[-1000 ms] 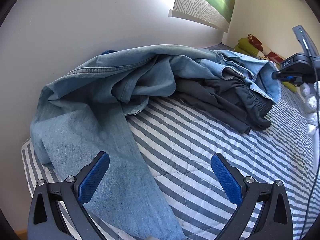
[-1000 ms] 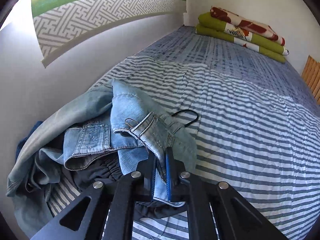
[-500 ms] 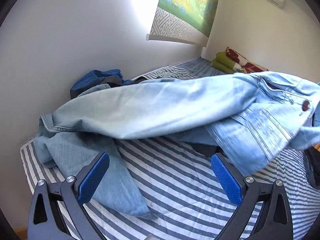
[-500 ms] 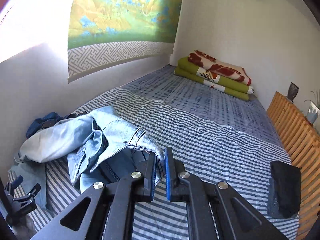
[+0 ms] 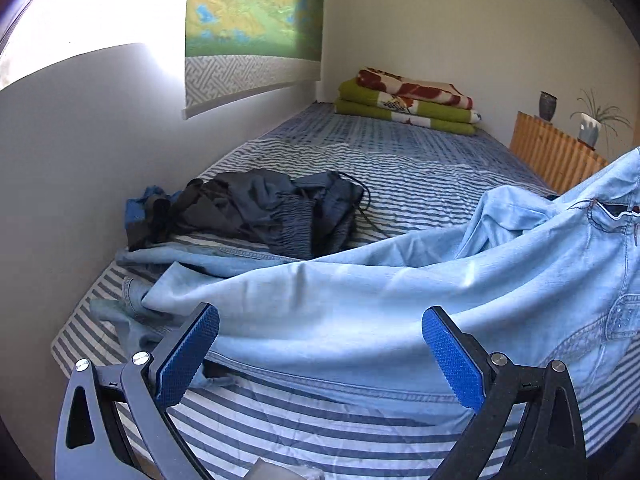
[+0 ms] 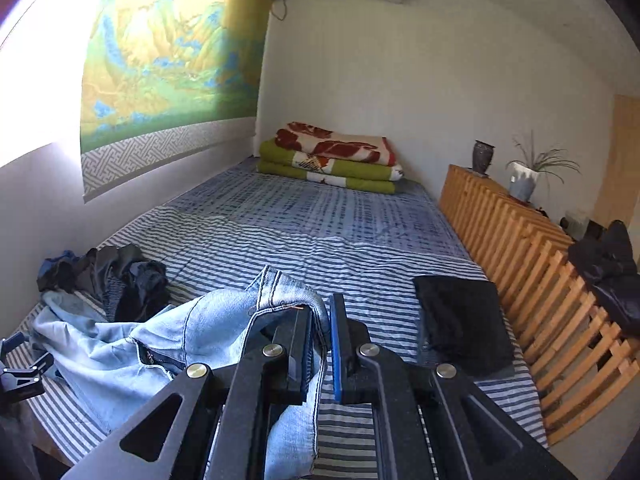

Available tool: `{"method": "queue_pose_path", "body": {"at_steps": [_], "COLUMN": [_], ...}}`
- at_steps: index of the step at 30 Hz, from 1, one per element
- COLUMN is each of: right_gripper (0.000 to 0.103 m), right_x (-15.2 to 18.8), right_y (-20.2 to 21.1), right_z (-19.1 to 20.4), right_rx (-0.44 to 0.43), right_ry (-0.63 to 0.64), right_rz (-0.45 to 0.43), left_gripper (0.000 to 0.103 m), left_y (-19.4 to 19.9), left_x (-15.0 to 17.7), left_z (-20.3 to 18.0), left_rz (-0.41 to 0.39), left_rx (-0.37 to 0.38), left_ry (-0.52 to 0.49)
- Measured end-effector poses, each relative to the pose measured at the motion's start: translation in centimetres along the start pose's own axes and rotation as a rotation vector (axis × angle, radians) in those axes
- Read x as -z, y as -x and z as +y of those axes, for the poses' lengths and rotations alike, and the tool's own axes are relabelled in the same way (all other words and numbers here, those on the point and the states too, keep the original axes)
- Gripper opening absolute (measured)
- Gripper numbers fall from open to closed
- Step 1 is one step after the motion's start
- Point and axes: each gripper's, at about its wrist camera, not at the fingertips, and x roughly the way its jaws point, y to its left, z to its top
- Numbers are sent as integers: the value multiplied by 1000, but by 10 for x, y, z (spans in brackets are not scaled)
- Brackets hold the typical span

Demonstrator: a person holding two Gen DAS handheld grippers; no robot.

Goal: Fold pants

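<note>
The striped bed [image 5: 304, 432] carries your light-blue jeans [image 5: 360, 304], strung from their hems near the wall up to the waistband. Behind them lies a dark clothes heap [image 5: 256, 212]; a trailing leg could drag it along. Your right gripper [image 6: 322, 344] pinches only the waistband edge (it may slip). Your left gripper [image 5: 320, 344] hangs spread, empty.

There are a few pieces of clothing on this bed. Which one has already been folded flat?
The black garment beside the wooden slatted rail: it lies as a neat flat rectangle. The light blue jeans hang from the right gripper, and the dark clothes by the wall are a crumpled heap.
</note>
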Motion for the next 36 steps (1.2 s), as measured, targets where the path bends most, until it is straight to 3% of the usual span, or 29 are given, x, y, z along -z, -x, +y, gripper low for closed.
{"method": "queue_pose_path", "body": {"at_steps": [4, 7, 9, 11, 14, 17, 21, 24, 28, 29, 30, 33, 36], "right_gripper": [7, 15, 30, 37, 57, 59, 59, 60, 60, 58, 41, 8, 5], "right_x": [16, 48, 83, 120, 172, 218, 265, 280, 285, 282, 279, 269, 255], "right_y": [-3, -51, -73, -77, -74, -74, -80, -95, -109, -108, -107, -95, -71], "right_z": [-53, -59, -53, -54, -60, -63, -49, -36, -19, -14, -9, -8, -28], "right_rx": [36, 2, 29, 38, -30, -92, -146, -174, -134, -133, -133, -91, -137], "right_ry": [-62, 38, 70, 72, -37, -149, -236, -266, -244, -231, -214, -169, -235], "right_rz": [31, 274, 379, 425, 486, 568, 659, 718, 736, 724, 714, 671, 615], "left_gripper": [103, 103, 103, 103, 103, 102, 102, 103, 103, 102, 102, 102, 97], "left_y": [3, -4, -9, -19, -42, -70, -106, -118, -126, -127, -127, -120, -104], "left_x": [6, 12, 16, 19, 22, 23, 34, 48, 60, 61, 61, 60, 57], "left_z": [-38, -53, -62, -68, -74, -75, -69, -70, -63, -60, -59, -59, -76], "left_rz": [35, 67, 86, 117, 184, 248, 358, 390, 419, 424, 425, 415, 387], "left_rx": [54, 85, 92, 103, 131, 121, 184, 168, 152, 147, 144, 151, 163], "left_ry": [-34, -61, -95, -117, -142, -156, -84, -93, -81, -72, -67, -77, -139]}}
